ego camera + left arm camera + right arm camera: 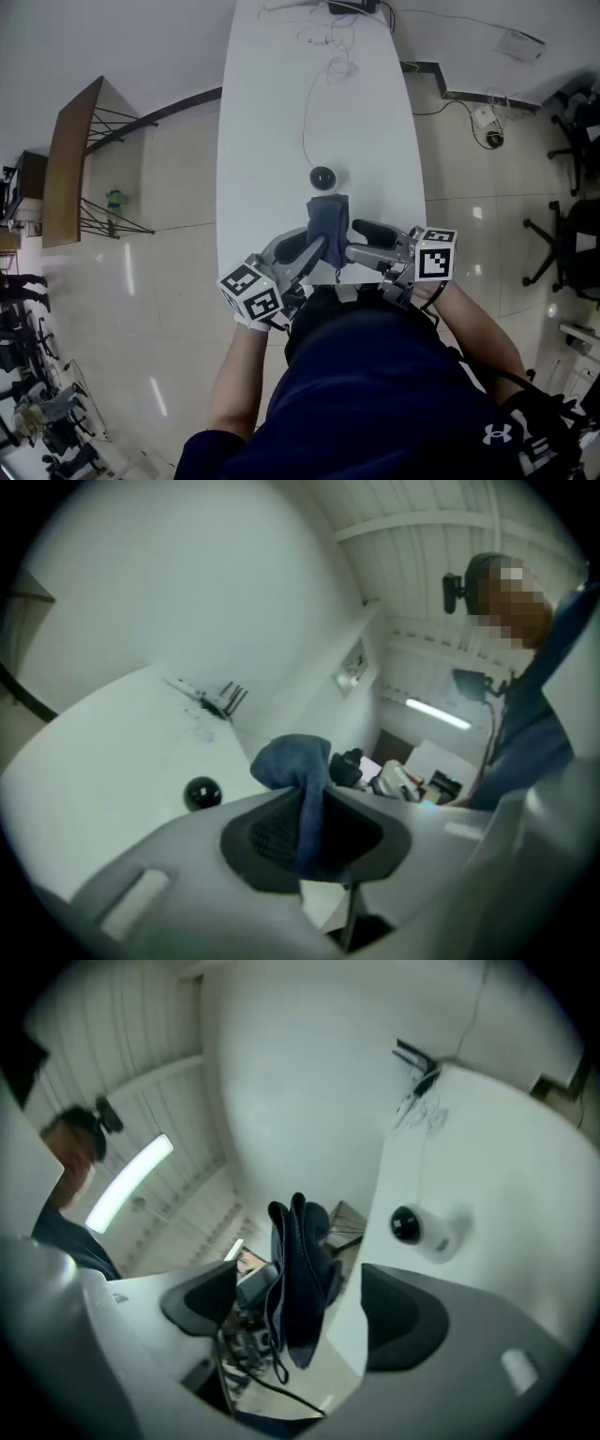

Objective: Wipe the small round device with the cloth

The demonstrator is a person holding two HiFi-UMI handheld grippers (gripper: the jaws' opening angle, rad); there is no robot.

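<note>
The small round device (pixel 323 178), a black dome on a white body, sits on the white table (pixel 272 112), its cable (pixel 307 112) running to the far end. It also shows in the left gripper view, device (pixel 202 792), and in the right gripper view, device (pixel 408 1225). A dark blue cloth (pixel 328 223) hangs in the air just short of it, near the table's front edge. My left gripper (pixel 314 253) is shut on the cloth (pixel 298 766). My right gripper (pixel 300 1312) stands open around the cloth (pixel 298 1269), whose folds hang between its jaws untouched.
Coiled cables and a small black box (pixel 349 7) lie at the table's far end. A wooden desk (pixel 70 159) stands to the left across the tiled floor. Office chairs (pixel 562 234) stand to the right.
</note>
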